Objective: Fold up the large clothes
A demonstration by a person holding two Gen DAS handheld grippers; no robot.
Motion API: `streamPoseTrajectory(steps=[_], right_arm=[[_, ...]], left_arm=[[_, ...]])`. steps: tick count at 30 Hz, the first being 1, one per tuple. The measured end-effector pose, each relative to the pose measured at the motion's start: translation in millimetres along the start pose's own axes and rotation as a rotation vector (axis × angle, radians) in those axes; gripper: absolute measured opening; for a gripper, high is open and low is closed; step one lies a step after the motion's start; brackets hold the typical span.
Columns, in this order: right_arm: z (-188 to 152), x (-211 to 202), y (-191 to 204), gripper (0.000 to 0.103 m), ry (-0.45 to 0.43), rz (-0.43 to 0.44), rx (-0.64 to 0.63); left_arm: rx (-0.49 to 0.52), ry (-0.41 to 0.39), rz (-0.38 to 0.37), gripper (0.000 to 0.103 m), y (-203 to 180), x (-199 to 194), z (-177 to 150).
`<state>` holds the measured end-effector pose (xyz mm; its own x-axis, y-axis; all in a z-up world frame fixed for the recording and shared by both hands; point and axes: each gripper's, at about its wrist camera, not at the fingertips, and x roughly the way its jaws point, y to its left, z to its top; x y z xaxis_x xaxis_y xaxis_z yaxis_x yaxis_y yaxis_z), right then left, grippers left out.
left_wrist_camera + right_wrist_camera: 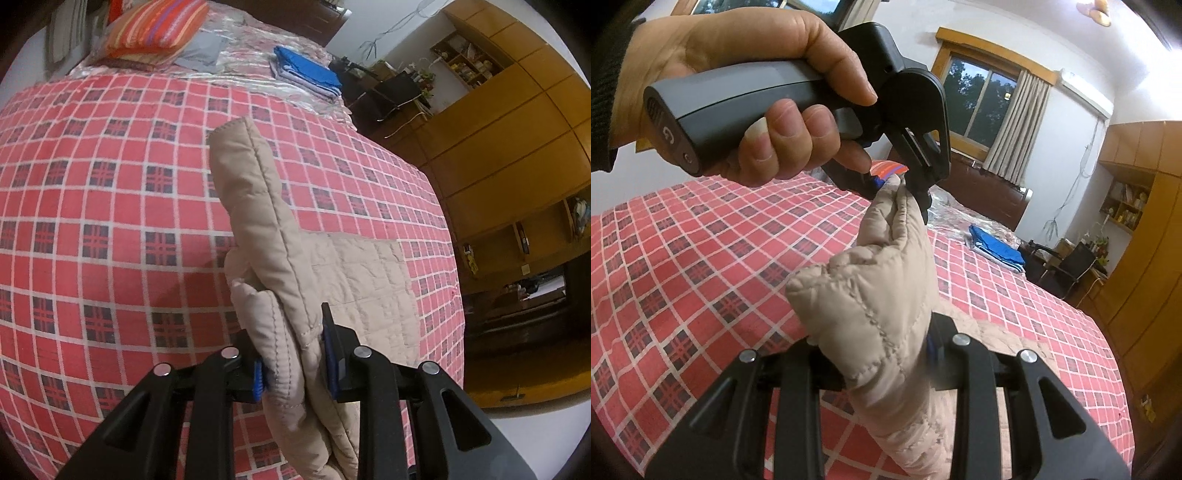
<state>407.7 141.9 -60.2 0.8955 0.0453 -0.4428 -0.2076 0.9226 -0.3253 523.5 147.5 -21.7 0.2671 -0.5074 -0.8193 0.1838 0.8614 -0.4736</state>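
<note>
Both sets of jaws are clenched on the same beige quilted garment [266, 206], which is lifted up off the bed. On the left gripper [295, 369], the jaws pinch a thick, doubled-over fold of the padding between their blue pads [258, 380]; the fabric fills the whole gap and rises past the tips as a tall stitched edge, while more of it hangs down below the jaws. Behind that fold, the rest of the garment lies flat on the red checked bedspread [110, 221], spread toward the right edge of the bed.

From the right wrist view, the right gripper [886, 354] bites a bunched, puffy wad of the same padding, gripped from both sides, with cloth drooping down in front of the black frame. From that wad a stretch of the quilted fabric climbs up to the left gripper, seen here from outside, whose jaws nip its upper tip. A person's hand [757, 85] wraps the grey handle [713, 107] of that gripper, fingers curled under it.

So the garment is strung between the two grips, held above the bedspread, with its remainder resting on the bed near the right side. Farther back on the bed sit a striped pillow [155, 29] and a folded blue cloth [306, 70] on a small pile, well apart from the jaws. Wooden cabinets [517, 129] line the wall beyond.
</note>
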Motion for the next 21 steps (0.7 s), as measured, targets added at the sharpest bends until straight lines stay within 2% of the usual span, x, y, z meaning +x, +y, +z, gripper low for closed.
streamPoseTrajectory(steps=[21], right_arm=[[-13, -25, -63, 0.028, -0.036, -0.048, 0.134]], left_arm=[[0.112, -0.005, 0.029, 0.024, -100, 11, 4]])
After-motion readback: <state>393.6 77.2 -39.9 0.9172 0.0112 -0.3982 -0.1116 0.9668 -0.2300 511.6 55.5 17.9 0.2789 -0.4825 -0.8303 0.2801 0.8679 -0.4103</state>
